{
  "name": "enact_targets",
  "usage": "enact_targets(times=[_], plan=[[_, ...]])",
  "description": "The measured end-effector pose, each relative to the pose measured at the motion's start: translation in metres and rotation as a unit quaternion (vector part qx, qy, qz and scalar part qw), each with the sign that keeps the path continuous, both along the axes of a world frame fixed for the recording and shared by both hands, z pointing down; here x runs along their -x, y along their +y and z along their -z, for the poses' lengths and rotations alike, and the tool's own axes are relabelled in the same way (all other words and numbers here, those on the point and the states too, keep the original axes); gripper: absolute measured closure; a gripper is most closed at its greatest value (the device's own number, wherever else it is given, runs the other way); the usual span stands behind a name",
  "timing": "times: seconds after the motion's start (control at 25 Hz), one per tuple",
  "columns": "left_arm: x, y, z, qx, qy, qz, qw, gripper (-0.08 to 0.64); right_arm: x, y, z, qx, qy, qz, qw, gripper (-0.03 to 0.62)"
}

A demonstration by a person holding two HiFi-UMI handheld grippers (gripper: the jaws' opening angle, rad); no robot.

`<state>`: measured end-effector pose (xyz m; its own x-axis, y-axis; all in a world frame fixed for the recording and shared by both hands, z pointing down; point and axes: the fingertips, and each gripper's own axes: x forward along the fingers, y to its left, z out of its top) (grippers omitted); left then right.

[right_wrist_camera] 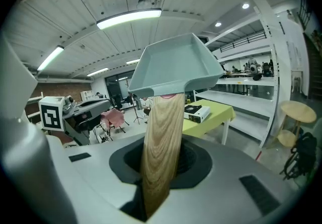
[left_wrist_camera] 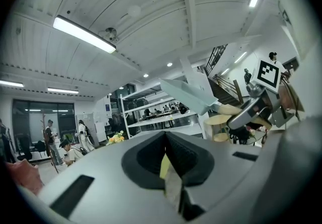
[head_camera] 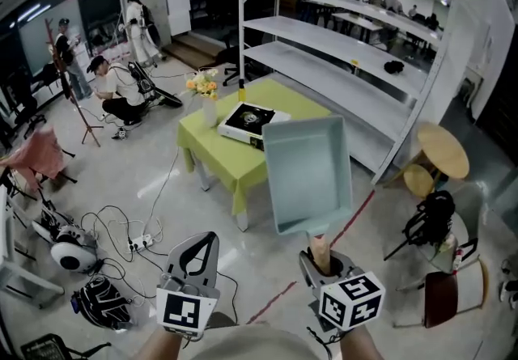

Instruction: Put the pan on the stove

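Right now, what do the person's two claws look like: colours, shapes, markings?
Both are light grey moulded shells with black lining on the inner faces. In the head view, the left claw tapers to a rounded loop, with the black showing inside it. The right claw has the same grey casing. Behind each sits a white cube with black square markers: the left cube and the right cube.

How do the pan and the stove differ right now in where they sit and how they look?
The pan hangs in the air, its wooden handle clamped in the right gripper; the portable stove rests on the green table. The pan is pale blue-grey; the portable stove is white with a black top. Both are squarish and carry nothing.
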<state>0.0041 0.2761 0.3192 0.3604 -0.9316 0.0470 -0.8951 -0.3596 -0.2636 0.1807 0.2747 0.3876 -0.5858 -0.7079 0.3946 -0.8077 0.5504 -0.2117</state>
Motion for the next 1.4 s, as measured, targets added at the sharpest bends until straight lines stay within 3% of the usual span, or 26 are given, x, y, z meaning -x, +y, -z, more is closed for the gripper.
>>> enact_targets(times=[0.2, 0.64, 0.84, 1.4], plan=[[-0.014, -0.002, -0.01, 0.022, -0.014, 0.003, 0.9997, 0.554, -0.011, -0.01, -0.01, 0.006, 0.001, 0.003, 1.0, 0.52], [-0.01, -0.027, -0.027, 0.004, 0.007, 0.009, 0.9999, 0.554, -0.007, -0.036, -0.037, 0.008, -0.008, 0.004, 1.0, 0.52], [0.002, -0.053, -0.037, 0.002, -0.005, -0.001, 1.0, 0.554, 0.008, -0.06, -0.047, 0.018, -0.003, 0.002, 1.0, 0.52], [0.06, -0.182, -0.039, 0.021, -0.003, -0.019, 0.9996, 0.554, 0.058, -0.171, -0.049, 0.043, 0.012, -0.015, 0.999, 0.52]])
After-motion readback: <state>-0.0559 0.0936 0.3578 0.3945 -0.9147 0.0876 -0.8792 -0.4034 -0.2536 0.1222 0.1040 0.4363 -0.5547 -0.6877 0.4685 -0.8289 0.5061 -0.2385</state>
